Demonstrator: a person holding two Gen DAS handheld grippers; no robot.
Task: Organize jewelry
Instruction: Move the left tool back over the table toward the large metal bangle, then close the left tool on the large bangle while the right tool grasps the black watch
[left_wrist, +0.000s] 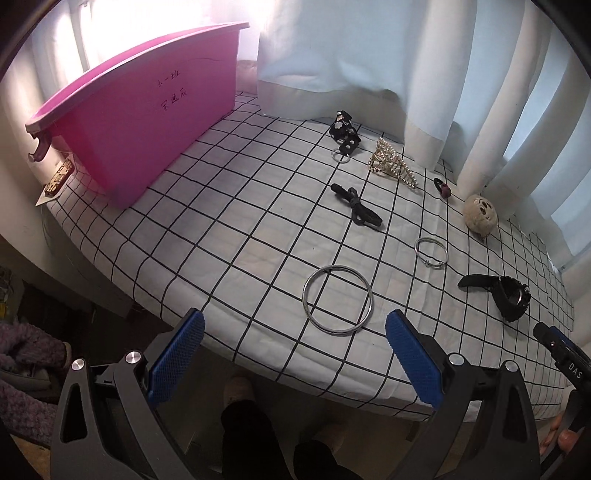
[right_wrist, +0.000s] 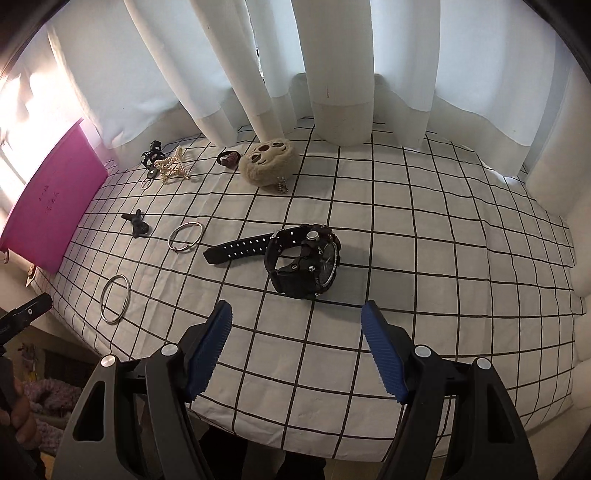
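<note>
Your left gripper (left_wrist: 293, 341) hangs with its jaws spread and empty, and the large silver ring (left_wrist: 338, 300) lies flat straight ahead of it, nearer than to your right. Your right gripper (right_wrist: 297, 332), likewise spread, faces the black watch (right_wrist: 303, 260), whose strap runs left toward the pink bin (left_wrist: 136, 122). Everything rests on the grid-patterned sheet (right_wrist: 424, 258), curtains (right_wrist: 332, 74) behind.

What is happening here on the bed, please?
A person holds two claws above a checked sheet, both open and empty. The left claw faces a large silver bangle; the right claw faces a black watch. Nothing is picked up yet. A pink bin stands at the left.
</note>
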